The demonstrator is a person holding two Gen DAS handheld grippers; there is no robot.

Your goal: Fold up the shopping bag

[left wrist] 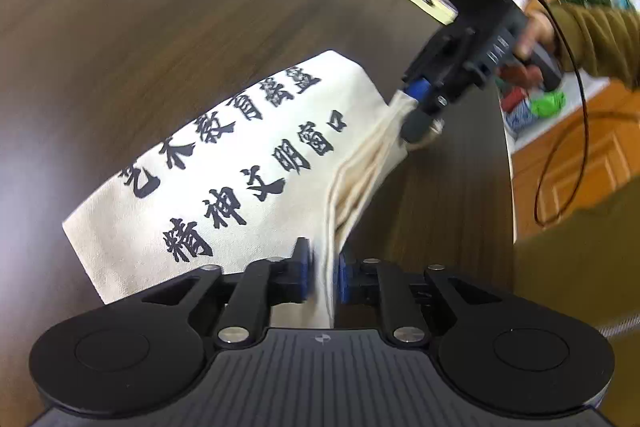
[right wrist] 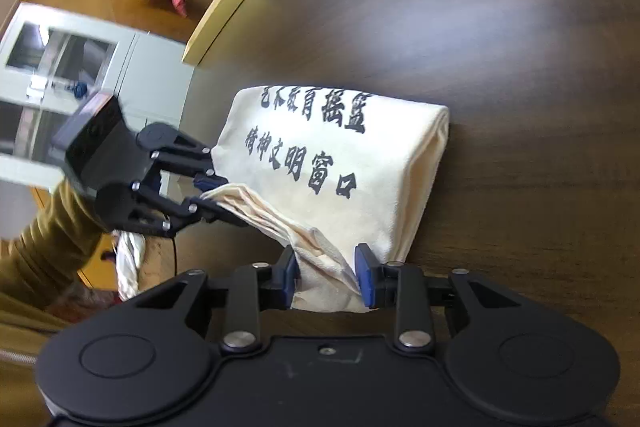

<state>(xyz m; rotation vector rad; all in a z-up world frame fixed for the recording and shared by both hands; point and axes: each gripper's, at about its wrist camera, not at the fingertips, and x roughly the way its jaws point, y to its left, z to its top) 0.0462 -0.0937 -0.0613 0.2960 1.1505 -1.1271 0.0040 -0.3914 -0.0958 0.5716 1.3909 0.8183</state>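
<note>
Dark brown wood-grain tabletop (left wrist: 140, 27) fills most of both views, with papers and clutter at its far edge and orange wooden cabinets beyond. On it lies a cream canvas shopping bag (left wrist: 224, 163), folded into a thick rectangle, its top face printed with two rows of bold black Chinese characters. One end shows a rounded fold; the other ends in a bunch of loose layered fabric, lifted slightly off the surface.

Left tongs (left wrist: 322, 277) sit at that bunched edge, their blue pads pressed close on a thin strip of the cloth. Right tongs (right wrist: 328, 277) hold the same gathered edge farther along, with a thicker wad of fabric clamped between the blue pads. In each wrist view the other tool appears, gripping the bag's edge. A hand (left wrist: 534, 35) in an olive knitted sleeve (left wrist: 600, 39) holds the right tool.
</note>
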